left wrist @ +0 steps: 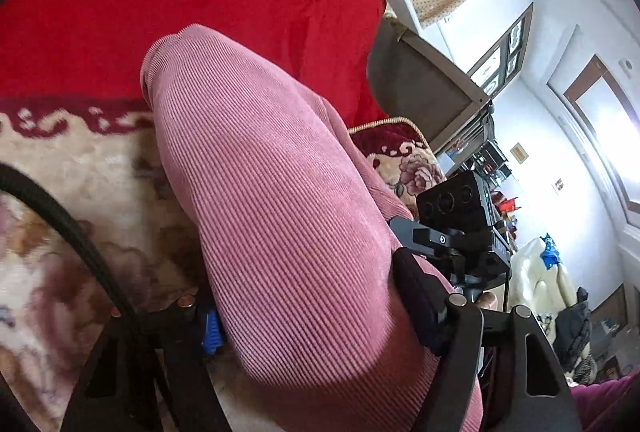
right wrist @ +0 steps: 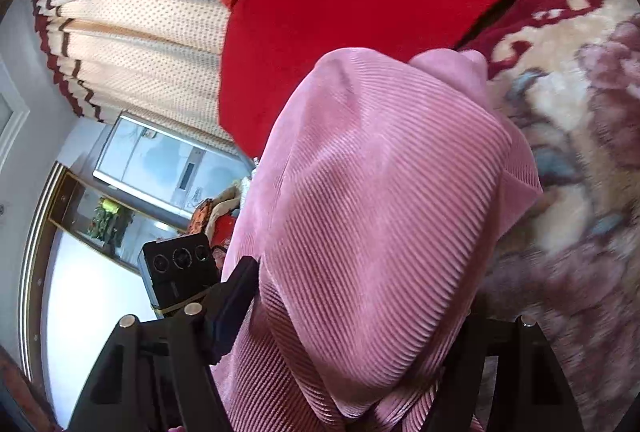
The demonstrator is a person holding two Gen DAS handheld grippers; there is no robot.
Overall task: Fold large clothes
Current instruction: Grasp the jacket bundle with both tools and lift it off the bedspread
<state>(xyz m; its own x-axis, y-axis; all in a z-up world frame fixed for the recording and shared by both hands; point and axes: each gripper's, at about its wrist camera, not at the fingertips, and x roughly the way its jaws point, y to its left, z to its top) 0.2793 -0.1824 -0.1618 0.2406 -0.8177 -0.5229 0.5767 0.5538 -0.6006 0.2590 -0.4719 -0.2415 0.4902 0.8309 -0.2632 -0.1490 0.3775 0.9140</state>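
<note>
On my left wrist view, the left tool (left wrist: 316, 316) has its jaws spread wide with a thick fold of pink ribbed garment (left wrist: 280, 200) bunched between them; the cloth fills the gap and presses against the dark pad at four o'clock, so I read it as gripped. Behind it at twelve o'clock lies a red blanket (left wrist: 180, 0), with a floral bed cover (left wrist: 60, 192) at nine. On the right wrist view, the right tool (right wrist: 344, 332) likewise clamps the pink ribbed garment (right wrist: 380, 212), which bulges up toward twelve o'clock.
</note>
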